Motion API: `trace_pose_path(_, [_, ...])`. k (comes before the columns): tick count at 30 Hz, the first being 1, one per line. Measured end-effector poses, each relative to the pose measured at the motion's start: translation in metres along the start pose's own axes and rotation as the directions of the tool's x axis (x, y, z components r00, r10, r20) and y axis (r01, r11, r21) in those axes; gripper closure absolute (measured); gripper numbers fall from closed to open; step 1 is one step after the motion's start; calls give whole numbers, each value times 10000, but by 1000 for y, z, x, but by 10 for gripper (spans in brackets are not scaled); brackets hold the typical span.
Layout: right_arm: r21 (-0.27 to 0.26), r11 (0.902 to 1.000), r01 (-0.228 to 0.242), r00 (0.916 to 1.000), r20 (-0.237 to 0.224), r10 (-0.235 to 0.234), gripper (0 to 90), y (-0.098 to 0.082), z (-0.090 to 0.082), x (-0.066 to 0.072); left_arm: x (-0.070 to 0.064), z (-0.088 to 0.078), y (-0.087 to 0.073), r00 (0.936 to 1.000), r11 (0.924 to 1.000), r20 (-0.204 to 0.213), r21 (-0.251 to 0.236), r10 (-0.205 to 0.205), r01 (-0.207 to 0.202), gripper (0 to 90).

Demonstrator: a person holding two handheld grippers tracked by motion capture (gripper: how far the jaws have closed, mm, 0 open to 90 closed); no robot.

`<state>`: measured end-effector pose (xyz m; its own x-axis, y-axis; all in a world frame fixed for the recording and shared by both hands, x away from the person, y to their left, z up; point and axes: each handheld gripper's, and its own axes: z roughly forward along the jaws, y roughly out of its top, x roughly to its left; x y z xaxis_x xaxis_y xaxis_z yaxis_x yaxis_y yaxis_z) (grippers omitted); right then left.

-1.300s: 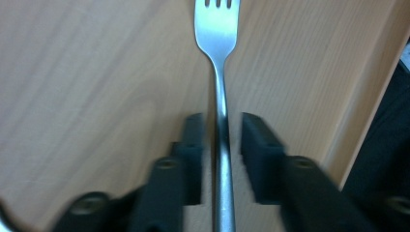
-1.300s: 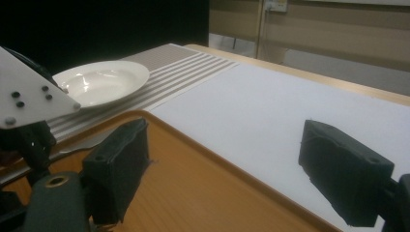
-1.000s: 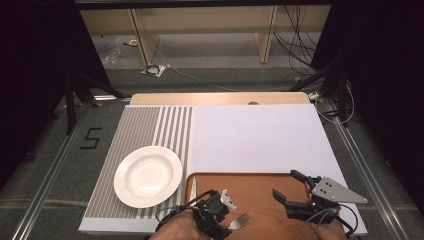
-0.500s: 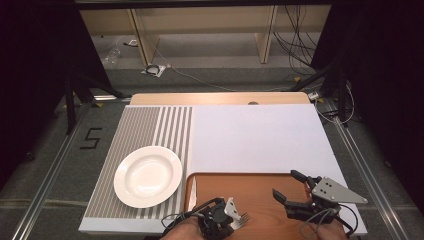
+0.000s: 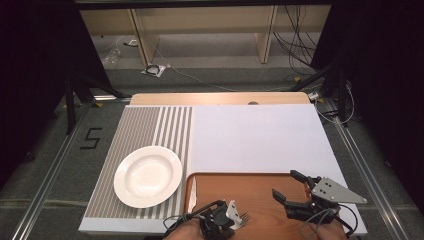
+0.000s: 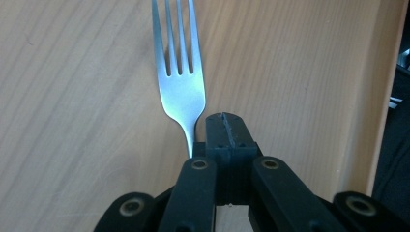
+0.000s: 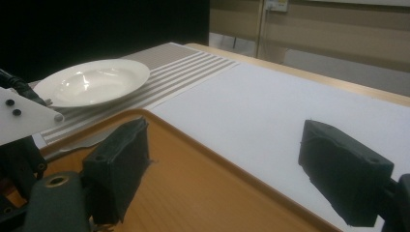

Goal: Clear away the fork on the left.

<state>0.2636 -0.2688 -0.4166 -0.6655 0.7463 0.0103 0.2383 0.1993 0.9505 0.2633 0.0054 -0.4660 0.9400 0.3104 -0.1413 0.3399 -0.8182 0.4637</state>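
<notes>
High view: You are sitting at the near edge of the table, working over a wooden tray point(image 5: 260, 192). Your left gripper point(image 5: 231, 220) is pinching a metal fork point(image 5: 243, 217) at the tray's near edge; a white plate point(image 5: 148, 176) is resting just left of the tray on a striped mat point(image 5: 150, 127). Your right gripper point(image 5: 291, 189) is hovering over the tray's right part, jaws spread wide and empty.

Left gripper view: The jaws are pressing together on the fork's point(image 6: 180, 72) neck, just below the tines, at one edge of the pads.

Right gripper view: The wide jaws are framing bare tray point(image 7: 193, 179), with the plate point(image 7: 92, 81) beyond.

Handling: The fork is looking light, stiff and slippery; gripping the flat handle more centrally would probably be steadying it.
</notes>
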Motion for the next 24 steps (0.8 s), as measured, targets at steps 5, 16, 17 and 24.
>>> trace_pose_path(5, [10,10000,-11,10000,0,11,191,0,0,0,1,0,1,9999,10000,-157,23,-17,17,894])
trace_pose_path(16, [17,10000,-5,10000,6,5,191,0,0,0,10,-4,-1,9972,9996,-686,19,-281,283,894])
trace_pose_path(17, [18,10000,-2,10000,9,2,191,0,0,0,12,-4,-1,9962,9995,-807,16,-328,330,894])
trace_pose_path(24, [19,10000,21,10000,10,-21,191,0,0,0,24,-10,-4,9885,9978,-1381,138,-623,648,894])
